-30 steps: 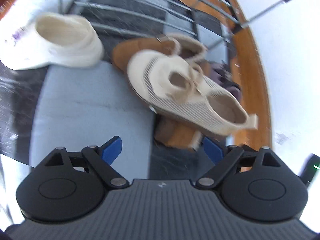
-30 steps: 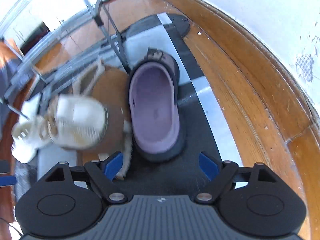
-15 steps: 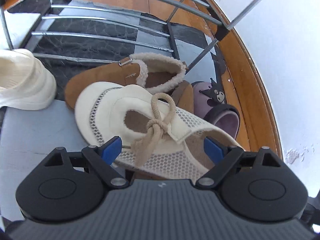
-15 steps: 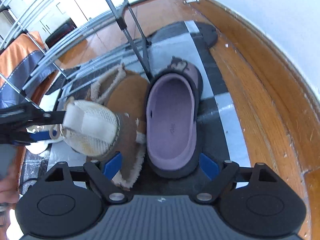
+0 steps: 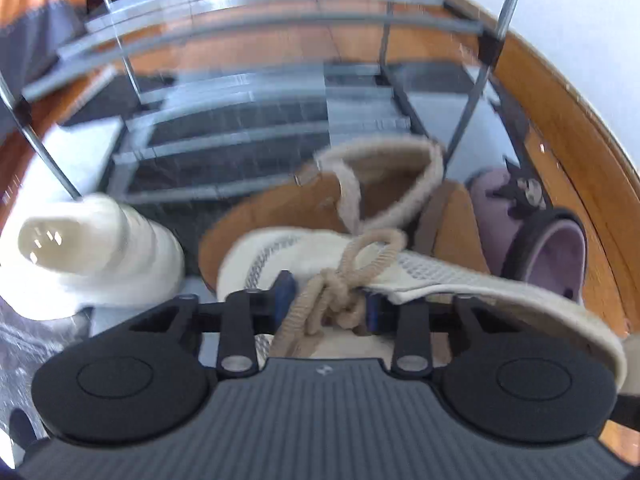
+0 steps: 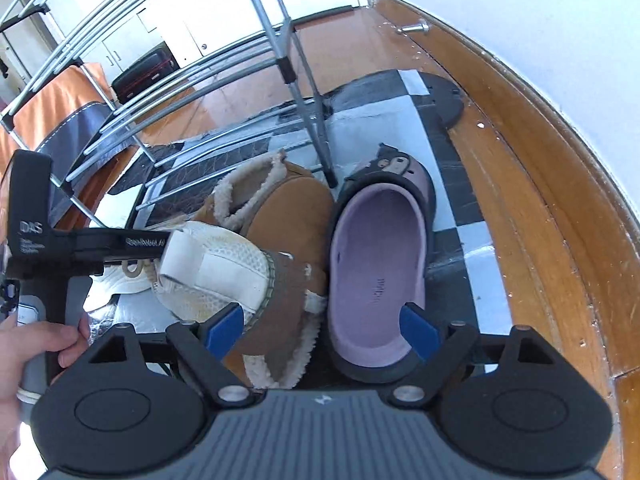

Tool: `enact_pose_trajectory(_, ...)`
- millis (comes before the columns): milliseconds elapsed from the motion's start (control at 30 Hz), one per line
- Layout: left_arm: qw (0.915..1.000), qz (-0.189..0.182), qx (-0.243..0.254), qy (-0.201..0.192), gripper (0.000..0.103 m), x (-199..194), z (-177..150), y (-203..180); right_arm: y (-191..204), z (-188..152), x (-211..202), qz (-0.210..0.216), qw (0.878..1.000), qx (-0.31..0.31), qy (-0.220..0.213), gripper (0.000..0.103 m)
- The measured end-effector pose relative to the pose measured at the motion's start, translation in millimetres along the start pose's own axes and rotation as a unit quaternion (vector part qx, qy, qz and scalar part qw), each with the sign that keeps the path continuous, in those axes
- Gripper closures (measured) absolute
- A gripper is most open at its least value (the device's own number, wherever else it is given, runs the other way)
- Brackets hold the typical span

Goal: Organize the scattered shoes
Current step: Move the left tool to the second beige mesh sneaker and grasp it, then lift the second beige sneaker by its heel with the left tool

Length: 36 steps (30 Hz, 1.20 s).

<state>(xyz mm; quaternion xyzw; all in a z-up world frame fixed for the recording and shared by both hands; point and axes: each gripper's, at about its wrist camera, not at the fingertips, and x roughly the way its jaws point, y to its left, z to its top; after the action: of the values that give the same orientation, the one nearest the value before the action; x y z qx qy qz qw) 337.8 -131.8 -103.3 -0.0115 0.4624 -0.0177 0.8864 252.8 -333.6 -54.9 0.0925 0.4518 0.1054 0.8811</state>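
My left gripper (image 5: pixel 328 298) is shut on the cream mesh lace-up shoe (image 5: pixel 460 284), its blue pads pinching the tongue and knotted lace. That shoe (image 6: pixel 216 268) lies on top of a tan fleece-lined slipper (image 5: pixel 340 200). A purple clog (image 6: pixel 378 276) lies beside the slipper (image 6: pixel 280 208) on the right. My right gripper (image 6: pixel 322 326) is open, low over the heel ends of the slipper and the clog, holding nothing. A white chunky shoe (image 5: pixel 92 256) lies to the left.
A metal shoe rack (image 5: pixel 256 80) with several grey bars stands just behind the shoes; one leg (image 6: pixel 308 104) comes down between slipper and clog. The shoes lie on a black and white checked mat (image 6: pixel 456 200). A wooden skirting (image 6: pixel 560 184) and white wall run along the right.
The left gripper has moved in over the mesh shoe and shut on its tongue and lace; it was open a second ago. The right gripper has crept closer to the clog and slipper.
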Motion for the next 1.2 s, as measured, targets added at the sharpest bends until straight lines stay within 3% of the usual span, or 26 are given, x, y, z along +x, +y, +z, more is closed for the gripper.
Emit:
enact_pose_trajectory(233,0.9972,0.025,0.032,-0.062,0.082,-19,-10,-2,12,1,2,0.001,1.000,0.002,0.003,0.017)
enact_pose_trajectory(400,0.9979,-0.002,0.013,-0.063,0.087,-40,-7,19,0,1,-4,0.010,0.999,0.039,0.004,0.017)
enact_pose_trajectory(567,0.9971,0.006,0.002,-0.076,0.093,-61,-5,39,-7,-1,-13,-0.003,0.999,0.050,0.006,0.017)
enact_pose_trajectory(600,0.9961,0.009,0.008,-0.087,0.099,-69,-3,42,-7,-1,-15,-0.004,0.999,0.050,0.005,0.017)
enact_pose_trajectory(633,0.9948,0.012,0.025,-0.098,0.100,-77,-1,42,-6,-1,-18,0.000,0.999,0.050,0.005,0.017)
enact_pose_trajectory(800,0.9975,-0.012,0.024,-0.065,0.102,-93,3,60,4,-1,-29,0.007,0.999,0.037,0.007,0.016)
enact_pose_trajectory(933,0.9971,-0.036,0.044,-0.050,0.094,-88,-10,69,12,0,-28,0.011,0.999,0.030,0.014,0.016)
enact_pose_trajectory(1000,0.9955,-0.044,0.061,-0.057,0.074,-83,-17,69,17,0,-25,0.015,0.999,0.027,0.017,0.016)
enact_pose_trajectory(1033,0.9944,-0.042,0.073,-0.064,0.057,-80,-20,68,19,0,-24,0.016,0.999,0.026,0.018,0.016)
enact_pose_trajectory(1067,0.9932,-0.041,0.084,-0.069,0.052,-77,-22,66,21,0,-23,0.016,0.999,0.023,0.019,0.016)
enact_pose_trajectory(1200,0.9920,-0.048,0.097,-0.066,0.049,-56,-24,67,22,1,-16,0.017,0.999,0.027,0.021,0.016)
